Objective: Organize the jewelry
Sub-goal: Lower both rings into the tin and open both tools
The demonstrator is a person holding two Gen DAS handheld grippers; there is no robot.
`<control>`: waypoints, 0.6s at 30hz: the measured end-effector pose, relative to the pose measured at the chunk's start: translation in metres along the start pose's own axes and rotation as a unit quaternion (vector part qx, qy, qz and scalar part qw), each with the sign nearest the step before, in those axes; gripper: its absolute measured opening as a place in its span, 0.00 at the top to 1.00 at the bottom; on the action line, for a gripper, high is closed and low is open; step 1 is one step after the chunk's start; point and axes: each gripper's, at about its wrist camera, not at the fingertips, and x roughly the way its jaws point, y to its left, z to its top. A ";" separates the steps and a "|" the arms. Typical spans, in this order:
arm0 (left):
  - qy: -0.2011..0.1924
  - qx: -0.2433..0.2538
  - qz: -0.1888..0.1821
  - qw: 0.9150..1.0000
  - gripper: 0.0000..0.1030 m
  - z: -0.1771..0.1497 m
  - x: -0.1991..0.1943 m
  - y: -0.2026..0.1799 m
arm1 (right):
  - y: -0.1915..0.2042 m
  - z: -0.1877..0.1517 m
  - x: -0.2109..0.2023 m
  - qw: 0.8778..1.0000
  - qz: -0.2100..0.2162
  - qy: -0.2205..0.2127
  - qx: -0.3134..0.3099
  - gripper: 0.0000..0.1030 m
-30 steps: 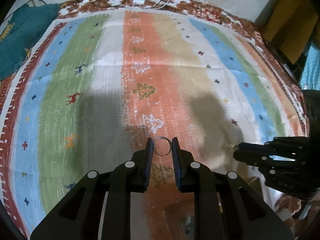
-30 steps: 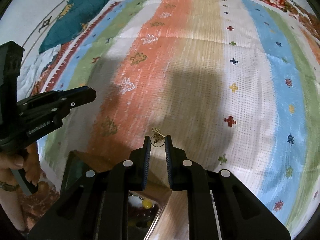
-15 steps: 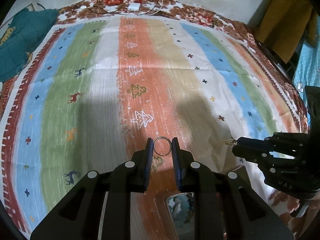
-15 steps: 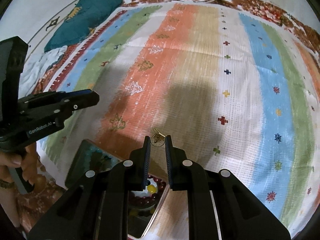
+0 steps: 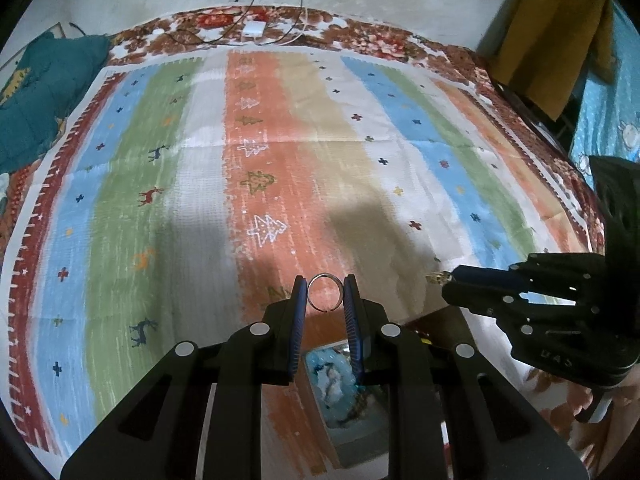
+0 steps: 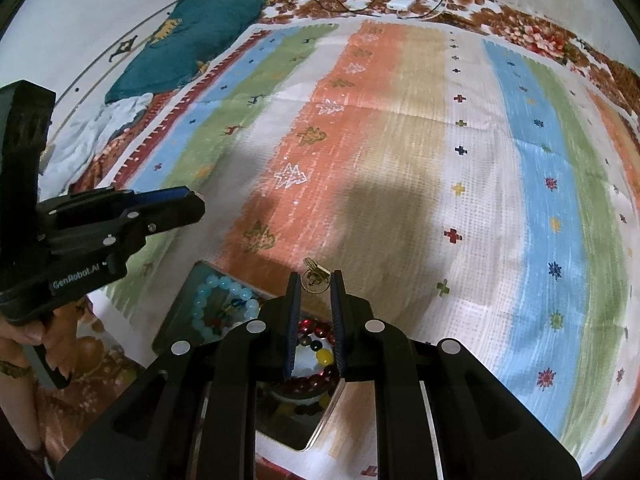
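Hand-held grippers above jewelry tray

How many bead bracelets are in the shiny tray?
2: a light blue bracelet in the tray's left part, and a dark red bracelet under the right gripper. The gripper may hide more.

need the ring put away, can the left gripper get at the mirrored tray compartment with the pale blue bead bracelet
Probably yes. The left gripper, shut on the thin silver ring, hangs just above the open mirrored tray; nothing covers the pale blue bead bracelet.
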 end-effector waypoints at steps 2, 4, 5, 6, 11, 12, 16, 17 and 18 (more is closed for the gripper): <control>-0.001 0.004 -0.003 1.000 0.82 -0.003 -0.003 -0.004 | 0.003 -0.003 -0.003 1.000 0.003 -0.002 -0.004 0.85; -0.003 0.008 -0.005 1.000 0.82 -0.007 -0.006 -0.007 | 0.007 -0.005 -0.005 1.000 0.005 -0.004 -0.009 0.85; -0.003 0.010 -0.005 1.000 0.82 -0.008 -0.008 -0.008 | 0.008 -0.006 -0.006 1.000 0.006 -0.005 -0.011 0.85; -0.004 0.012 -0.006 1.000 0.82 -0.010 -0.009 -0.010 | 0.010 -0.008 -0.006 1.000 0.007 -0.006 -0.013 0.85; -0.004 0.017 -0.011 1.000 0.82 -0.019 -0.014 -0.016 | 0.016 -0.015 -0.009 1.000 0.014 -0.004 -0.020 0.85; -0.004 0.018 -0.012 1.000 0.82 -0.020 -0.016 -0.017 | 0.017 -0.017 -0.009 1.000 0.014 -0.004 -0.021 0.85; -0.005 0.019 -0.013 1.000 0.82 -0.023 -0.017 -0.020 | 0.023 -0.024 -0.011 0.999 0.019 -0.001 -0.027 0.85; -0.005 0.020 -0.013 1.000 0.82 -0.025 -0.019 -0.021 | 0.024 -0.025 -0.011 0.999 0.020 -0.001 -0.029 0.85; -0.006 0.020 -0.013 1.000 0.82 -0.028 -0.020 -0.023 | 0.025 -0.026 -0.011 0.999 0.021 0.000 -0.030 0.85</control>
